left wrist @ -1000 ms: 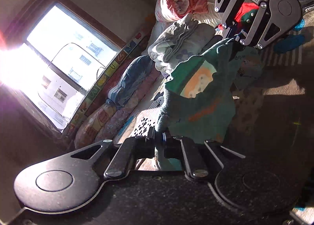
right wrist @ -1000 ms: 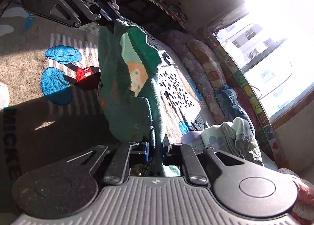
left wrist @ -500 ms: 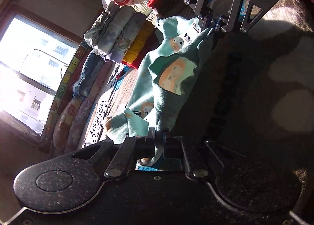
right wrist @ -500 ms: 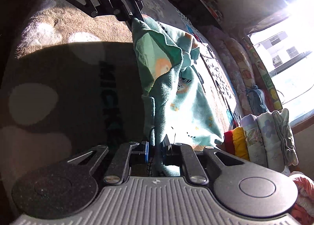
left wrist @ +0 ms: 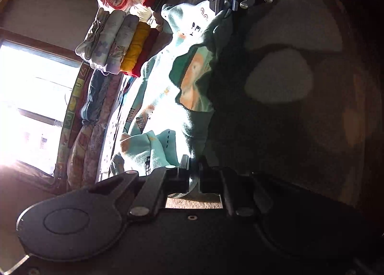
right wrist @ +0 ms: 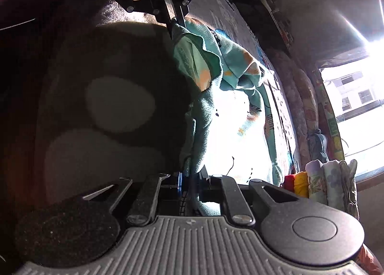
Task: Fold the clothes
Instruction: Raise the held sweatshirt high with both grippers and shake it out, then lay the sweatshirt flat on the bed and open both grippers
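Both tools are pinching the teal printed garment (left wrist: 168,97): the left tool (left wrist: 194,174) gripping its near edge, the right tool (left wrist: 228,7) its far edge, cloth lying stretched over the patterned rug (left wrist: 278,75) between them.

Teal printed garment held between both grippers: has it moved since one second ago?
Yes. The teal printed garment has come down from hanging in the air to lie beside the stack of folded clothes.
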### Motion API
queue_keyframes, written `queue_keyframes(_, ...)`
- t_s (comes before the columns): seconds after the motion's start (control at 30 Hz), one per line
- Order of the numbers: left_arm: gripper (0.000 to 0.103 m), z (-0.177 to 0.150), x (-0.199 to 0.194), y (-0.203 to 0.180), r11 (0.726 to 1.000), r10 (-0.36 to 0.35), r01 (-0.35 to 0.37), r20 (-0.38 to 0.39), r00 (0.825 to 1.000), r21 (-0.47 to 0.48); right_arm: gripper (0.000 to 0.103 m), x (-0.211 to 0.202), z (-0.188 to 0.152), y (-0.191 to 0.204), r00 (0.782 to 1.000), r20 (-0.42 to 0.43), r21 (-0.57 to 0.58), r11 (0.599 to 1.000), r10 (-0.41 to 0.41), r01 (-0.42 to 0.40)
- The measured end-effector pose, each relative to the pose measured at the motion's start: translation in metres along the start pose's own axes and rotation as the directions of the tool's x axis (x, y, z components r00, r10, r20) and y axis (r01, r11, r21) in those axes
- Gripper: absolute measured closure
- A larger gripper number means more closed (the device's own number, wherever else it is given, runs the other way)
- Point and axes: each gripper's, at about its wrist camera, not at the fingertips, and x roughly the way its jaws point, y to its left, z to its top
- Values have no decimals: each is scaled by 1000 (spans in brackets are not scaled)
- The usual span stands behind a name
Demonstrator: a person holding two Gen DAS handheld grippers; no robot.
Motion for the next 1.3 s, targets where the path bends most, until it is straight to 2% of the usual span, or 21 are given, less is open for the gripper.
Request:
queue_keyframes(0.1,96,-1,1,-8,1000,-25,25,-19,999,-12,83,-1,-2,11,999,-29,-36,999,33,-35)
queue_keyframes(0.13,91,-2,-1,-10,999,-41,40,-24,999,-19,81,-4,-4,14,999,-32,-47,998,42,-44)
queue_keyframes(0.2,85,-5,-8,-14,997,-69,68,-27,997,-31,75,-14,-7,8,998,-19,-1,998,68,-68)
queue_keyframes(0.27,77,-8,-16,-9,993,-86,83,-30,996,-84,67,-27,-12,-1,996,-2,57,995,88,-87)
queue_keyframes(0.33,70,-10,-24,2,981,-101,95,-26,995,-172,67,-38,-17,-12,994,18,123,987,105,-107)
queue_keyframes(0.4,70,-11,-30,20,942,-117,111,-1,993,-318,67,-48,-21,-27,991,55,245,960,125,-134)
queue_keyframes(0.47,70,-9,-33,38,874,-130,133,39,991,-467,67,-50,-23,-35,990,84,342,930,110,-132)
queue_keyframes(0.5,70,-4,-35,43,848,-134,147,61,989,-509,67,-51,-24,-38,990,95,384,914,101,-130)
queue_keyframes(0.57,62,8,-36,47,812,-141,178,110,984,-556,67,-46,-20,-35,993,90,369,924,78,-106)
queue_keyframes(0.6,54,16,-36,46,813,-137,182,122,983,-554,67,-40,-18,-31,994,80,354,930,74,-97)
queue_keyframes(0.67,52,33,-29,36,842,-126,169,117,985,-512,68,-28,-14,-25,996,60,327,942,66,-82)
queue_keyframes(0.73,52,48,-20,27,853,-129,172,119,984,-493,68,-13,-17,-18,996,41,358,930,76,-86)
queue_keyframes(0.8,52,60,-13,23,838,-125,178,135,983,-516,68,-12,-24,-15,996,48,428,899,80,-93)
queue_keyframes(0.87,52,71,-7,19,803,-112,182,156,981,-567,67,-12,-31,-11,995,56,493,864,83,-100)
queue_keyframes(0.93,53,78,0,10,780,-142,211,162,977,-590,66,-17,-38,-11,996,53,516,852,76,-93)
queue_keyframes(1.03,58,81,6,-14,771,-151,215,156,976,-599,65,-26,-45,-12,996,50,547,832,73,-89)
queue_keyframes(1.1,58,76,2,-13,724,-155,223,161,975,-653,65,-32,-49,-13,996,48,563,821,75,-89)
queue_keyframes(1.17,57,68,-8,-8,666,-144,227,176,974,-710,65,-39,-54,-14,996,48,601,793,81,-94)
queue_keyframes(1.2,57,65,-13,-7,647,-132,221,178,975,-730,65,-41,-57,-16,995,61,634,768,72,-95)
queue_keyframes(1.27,52,57,-23,-3,593,-101,193,166,981,-781,65,-47,-65,-21,992,102,720,682,73,-124)
queue_keyframes(1.3,47,51,-26,0,555,-96,189,163,982,-810,65,-48,-74,-28,989,136,792,592,65,-148)
